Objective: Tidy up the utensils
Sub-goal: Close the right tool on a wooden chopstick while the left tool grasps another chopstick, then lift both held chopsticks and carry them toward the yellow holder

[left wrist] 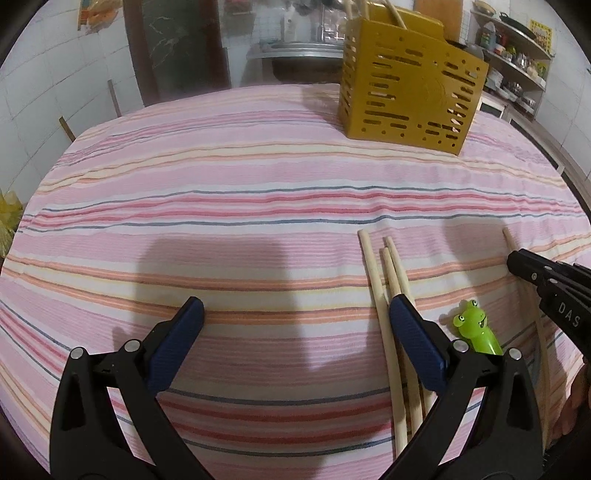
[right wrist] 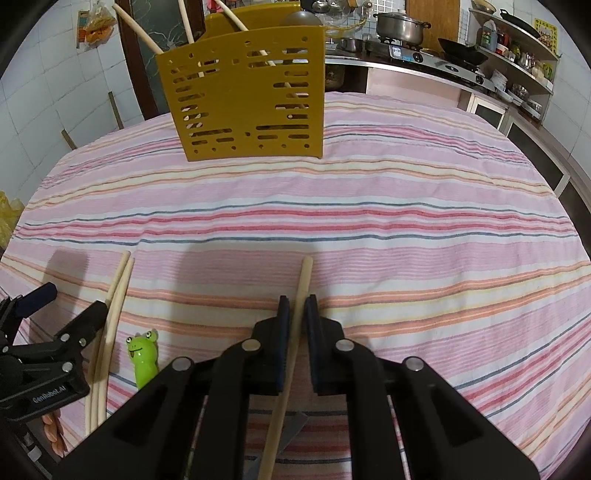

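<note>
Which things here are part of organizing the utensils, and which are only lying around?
Part of the job:
- single chopstick between the right gripper fingers
- loose chopsticks beside the open left gripper
- yellow holder, some chopsticks already inside

Only lying around:
- green frog toy
- striped tablecloth
- pot and pan on the stove behind

At the far side of the worktop the utensil holder is standing, with chopsticks leaning inside it. Nearer, three loose chopsticks are lying together, with the frog figure lying just right of them.
</note>
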{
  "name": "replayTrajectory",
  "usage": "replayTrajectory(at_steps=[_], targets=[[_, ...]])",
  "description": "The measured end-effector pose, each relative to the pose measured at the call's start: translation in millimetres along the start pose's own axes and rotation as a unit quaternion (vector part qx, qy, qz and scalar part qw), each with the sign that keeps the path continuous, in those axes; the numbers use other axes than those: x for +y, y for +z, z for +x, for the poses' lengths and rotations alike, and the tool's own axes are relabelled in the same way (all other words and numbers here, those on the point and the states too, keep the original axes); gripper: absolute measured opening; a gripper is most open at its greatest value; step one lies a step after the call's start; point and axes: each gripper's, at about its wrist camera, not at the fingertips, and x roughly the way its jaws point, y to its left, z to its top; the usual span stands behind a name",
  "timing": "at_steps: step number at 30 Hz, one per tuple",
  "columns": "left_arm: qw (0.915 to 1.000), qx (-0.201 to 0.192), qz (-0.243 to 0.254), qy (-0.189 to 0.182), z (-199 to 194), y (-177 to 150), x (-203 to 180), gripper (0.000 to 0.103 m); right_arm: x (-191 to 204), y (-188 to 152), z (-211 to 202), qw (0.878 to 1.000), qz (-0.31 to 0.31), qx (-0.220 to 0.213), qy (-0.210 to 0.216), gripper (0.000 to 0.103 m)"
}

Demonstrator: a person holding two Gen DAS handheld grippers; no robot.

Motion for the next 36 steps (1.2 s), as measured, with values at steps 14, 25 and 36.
replayTrajectory(at_steps=[14, 25, 36], targets=[[0.9995, 0.020, -0.001, -0.023, 4.6, 18.8, -30.1, 0.027, -2.7, 14.4, 8.2, 1.000, 0.017, 0.014, -0.001, 0.010], [0.9989, 0.033, -0.021, -0.025, 17.2, 37.3, -34.5, 0.010, 5.3, 15.7, 9.8, 1.000, 0.007, 0.008, -0.013, 0.007], [0.9987, 0.019, -0.029, -0.037, 9.9, 36.5, -28.4, 0.004, 2.5, 17.4, -1.6, 1.000, 0.013, -0.007, -0.007, 0.007]])
